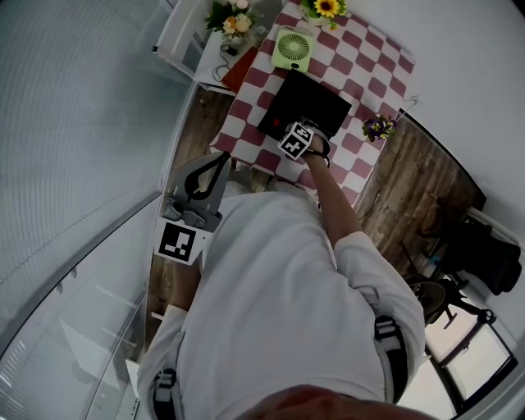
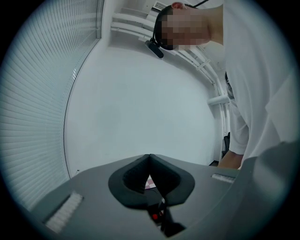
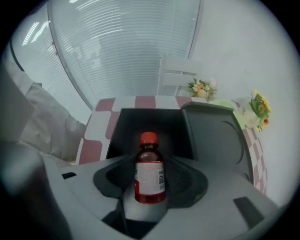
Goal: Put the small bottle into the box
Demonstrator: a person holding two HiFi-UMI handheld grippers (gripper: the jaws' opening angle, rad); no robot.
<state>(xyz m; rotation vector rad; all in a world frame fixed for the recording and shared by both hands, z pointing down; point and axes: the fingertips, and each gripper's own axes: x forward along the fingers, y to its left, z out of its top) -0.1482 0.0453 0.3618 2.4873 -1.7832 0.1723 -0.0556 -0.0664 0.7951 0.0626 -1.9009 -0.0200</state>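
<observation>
A small brown bottle (image 3: 149,172) with a red cap and a white label stands upright between the jaws of my right gripper (image 3: 150,180), which is shut on it. Just beyond it lies the open black box (image 3: 145,129), its lid (image 3: 213,136) raised to the right. In the head view the right gripper (image 1: 298,141) hangs over the near edge of the black box (image 1: 302,105) on the checkered table; the bottle is hidden there. My left gripper (image 1: 199,190) is held back near the person's body, pointing at a white wall, its jaws (image 2: 150,177) closed with nothing between them.
The red-and-white checkered table (image 1: 353,66) carries a green fan (image 1: 293,47), a sunflower pot (image 1: 324,8) and a small purple flower pot (image 1: 378,127). A white shelf with flowers (image 1: 230,23) stands at its left. Dark chairs (image 1: 484,254) sit on the wooden floor to the right.
</observation>
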